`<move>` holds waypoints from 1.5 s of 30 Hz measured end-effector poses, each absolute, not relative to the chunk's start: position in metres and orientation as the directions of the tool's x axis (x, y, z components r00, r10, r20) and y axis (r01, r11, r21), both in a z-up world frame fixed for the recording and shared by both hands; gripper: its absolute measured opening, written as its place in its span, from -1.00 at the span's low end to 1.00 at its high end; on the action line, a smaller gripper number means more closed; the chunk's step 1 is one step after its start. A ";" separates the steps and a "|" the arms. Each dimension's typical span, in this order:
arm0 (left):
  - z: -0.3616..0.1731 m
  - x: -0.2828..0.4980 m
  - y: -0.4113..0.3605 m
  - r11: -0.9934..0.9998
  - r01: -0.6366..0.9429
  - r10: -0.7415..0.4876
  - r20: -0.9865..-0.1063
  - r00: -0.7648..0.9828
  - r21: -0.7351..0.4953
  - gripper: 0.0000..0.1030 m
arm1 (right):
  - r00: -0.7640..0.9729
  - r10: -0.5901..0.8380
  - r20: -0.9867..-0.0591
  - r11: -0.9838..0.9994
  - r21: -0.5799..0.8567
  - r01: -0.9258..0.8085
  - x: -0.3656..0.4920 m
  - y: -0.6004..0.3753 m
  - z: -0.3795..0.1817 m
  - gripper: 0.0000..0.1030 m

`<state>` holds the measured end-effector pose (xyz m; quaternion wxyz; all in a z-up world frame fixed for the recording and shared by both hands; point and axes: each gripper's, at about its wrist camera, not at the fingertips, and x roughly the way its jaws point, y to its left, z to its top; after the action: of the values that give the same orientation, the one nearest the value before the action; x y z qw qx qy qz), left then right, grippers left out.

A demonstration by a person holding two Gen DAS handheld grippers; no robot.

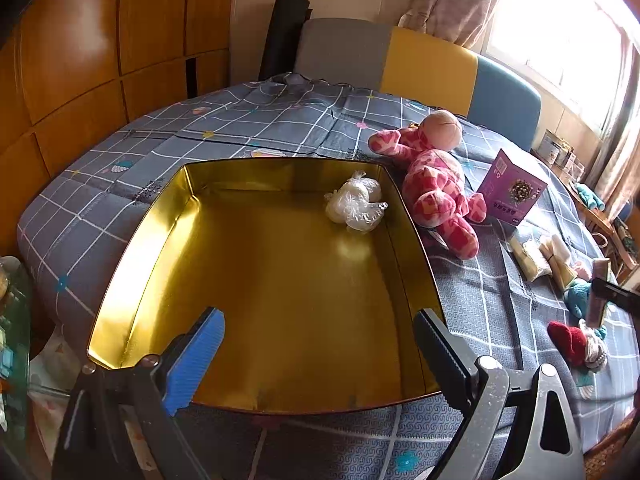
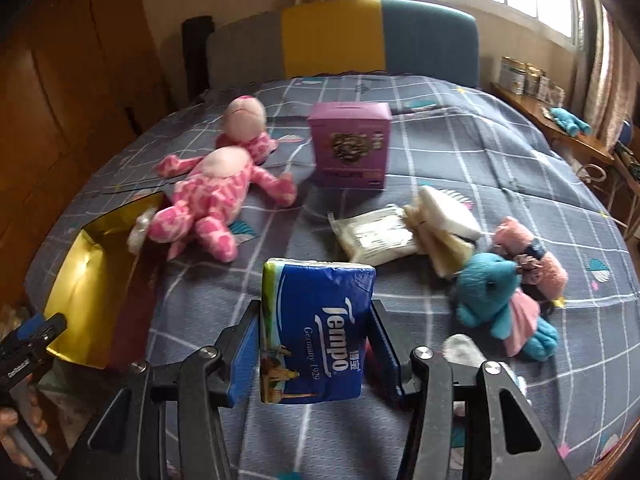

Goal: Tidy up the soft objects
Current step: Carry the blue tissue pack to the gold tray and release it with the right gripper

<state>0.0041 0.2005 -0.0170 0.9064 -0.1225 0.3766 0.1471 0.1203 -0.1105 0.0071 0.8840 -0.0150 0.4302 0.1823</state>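
One item so far lies in the gold tin (image 1: pixel 132 248): a small white bundle in clear plastic (image 1: pixel 356 206), in the far right corner. Seen from the left wrist, the left gripper (image 1: pixel 320 356) hovers over the tin's near edge, jaws spread wide with nothing between them. The pink patterned plush (image 1: pixel 436 184) lies just outside the tin's right wall, a purple box (image 1: pixel 510 192) beyond it; its print is too small to read here.

From the right wrist, the right gripper (image 2: pixel 314 344) clamps a blue tissue pack (image 2: pixel 316 328) by its sides, clear of the quilt and well right of the tin (image 2: pixel 92 280). The pack reads "Tempo" and "Germany 1929". To do this well, I'd carry it level across to the tin, clear the near wall, and lower it onto bare floor before releasing.
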 end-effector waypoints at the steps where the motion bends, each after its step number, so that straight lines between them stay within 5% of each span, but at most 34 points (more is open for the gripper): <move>1: -0.017 0.004 0.201 0.926 -0.361 0.177 -0.719 0.672 -0.110 0.86 | 0.541 0.345 -0.767 0.917 0.154 -0.367 0.117 -0.099 0.007 0.01; 11: -0.009 -0.003 0.212 0.913 -0.401 0.241 -0.698 0.674 -0.073 0.92 | 0.362 0.552 -0.751 0.765 0.285 -0.577 0.106 0.015 0.008 0.01; 23: 0.000 -0.008 0.229 0.896 -0.437 0.276 -0.675 0.685 -0.078 0.94 | 0.340 0.429 -0.837 0.731 0.101 -0.675 0.132 0.129 -0.028 0.02; 45: -0.003 -0.006 0.215 0.909 -0.415 0.290 -0.669 0.684 -0.030 0.95 | 0.562 0.396 -0.726 0.838 0.035 -0.545 0.105 0.052 -0.007 0.20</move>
<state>-0.0062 0.2152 -0.0029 0.9132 -0.0898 0.3475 0.1931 0.1051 0.0523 -0.0075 0.8785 -0.0973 0.3834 0.2679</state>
